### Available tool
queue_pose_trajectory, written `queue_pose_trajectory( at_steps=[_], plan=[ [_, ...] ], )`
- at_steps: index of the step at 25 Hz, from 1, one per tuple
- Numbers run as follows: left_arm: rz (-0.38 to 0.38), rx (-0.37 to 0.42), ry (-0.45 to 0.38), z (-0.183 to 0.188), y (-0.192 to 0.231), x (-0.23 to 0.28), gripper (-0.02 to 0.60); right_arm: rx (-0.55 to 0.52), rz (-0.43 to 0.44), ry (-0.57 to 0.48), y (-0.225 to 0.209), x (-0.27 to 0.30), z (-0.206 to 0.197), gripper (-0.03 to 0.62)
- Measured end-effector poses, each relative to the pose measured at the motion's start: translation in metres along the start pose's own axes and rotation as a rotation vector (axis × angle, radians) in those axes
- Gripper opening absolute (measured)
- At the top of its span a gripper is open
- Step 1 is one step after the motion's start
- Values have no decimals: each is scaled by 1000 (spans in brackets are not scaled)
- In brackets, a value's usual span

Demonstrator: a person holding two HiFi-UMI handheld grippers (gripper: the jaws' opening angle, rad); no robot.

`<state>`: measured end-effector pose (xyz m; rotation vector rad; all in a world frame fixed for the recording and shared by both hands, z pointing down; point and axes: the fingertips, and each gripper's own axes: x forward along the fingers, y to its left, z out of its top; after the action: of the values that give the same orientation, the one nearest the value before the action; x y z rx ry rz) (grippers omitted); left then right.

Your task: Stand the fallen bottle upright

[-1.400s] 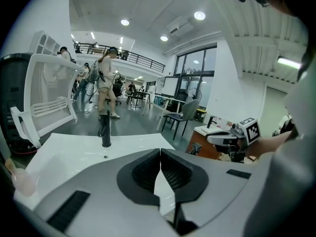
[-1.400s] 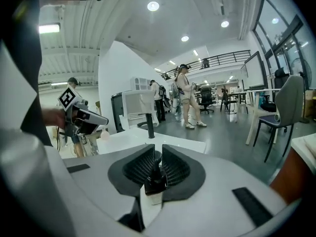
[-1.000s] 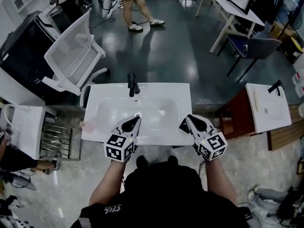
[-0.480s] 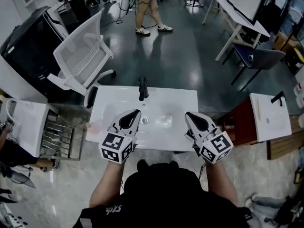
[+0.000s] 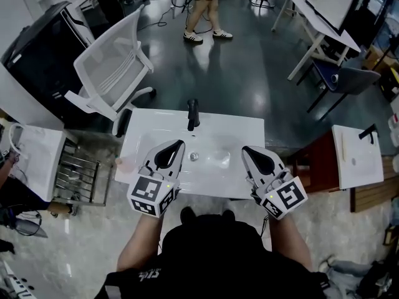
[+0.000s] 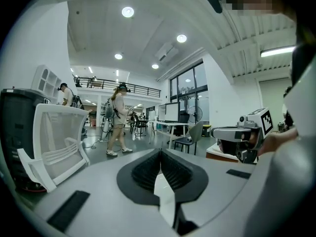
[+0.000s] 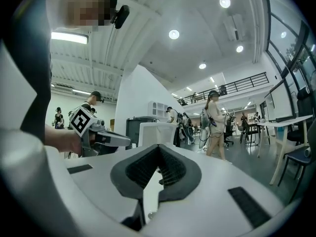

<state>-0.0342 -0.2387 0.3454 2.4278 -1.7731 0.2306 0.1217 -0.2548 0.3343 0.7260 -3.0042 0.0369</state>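
A clear bottle (image 5: 219, 157) seems to lie on its side in the white basin, just right of the drain (image 5: 194, 157); its outline is faint. My left gripper (image 5: 177, 144) hovers over the basin's left part, shut with nothing between its jaws. My right gripper (image 5: 245, 151) hangs over the basin's right front, also shut and empty. In the left gripper view the left gripper (image 6: 159, 153) points level across the room. So does the right gripper (image 7: 158, 148) in the right gripper view. The bottle shows in neither gripper view.
The white sink (image 5: 143, 126) carries a black faucet (image 5: 193, 113) at its far edge and a small pinkish thing (image 5: 120, 162) at its left rim. A white mesh chair (image 5: 115, 64) stands behind it, a second sink (image 5: 355, 154) to the right, and a person (image 5: 206, 5) walks beyond.
Both grippers have risen above the basin, and the left tip has drifted left, away from the drain. The bottle has kept its place in the basin.
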Motion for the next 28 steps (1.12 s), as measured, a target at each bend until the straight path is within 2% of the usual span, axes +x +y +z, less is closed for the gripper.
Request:
queue_pose_trajectory(
  at_steps=[12, 28],
  plan=[
    [-21, -16, 42, -19, 3, 22, 19, 19, -77, 41, -24, -3, -20, 11],
    [-10, -16, 65, -26, 5, 28, 19, 33, -64, 64, -31, 5, -31, 11]
  ],
)
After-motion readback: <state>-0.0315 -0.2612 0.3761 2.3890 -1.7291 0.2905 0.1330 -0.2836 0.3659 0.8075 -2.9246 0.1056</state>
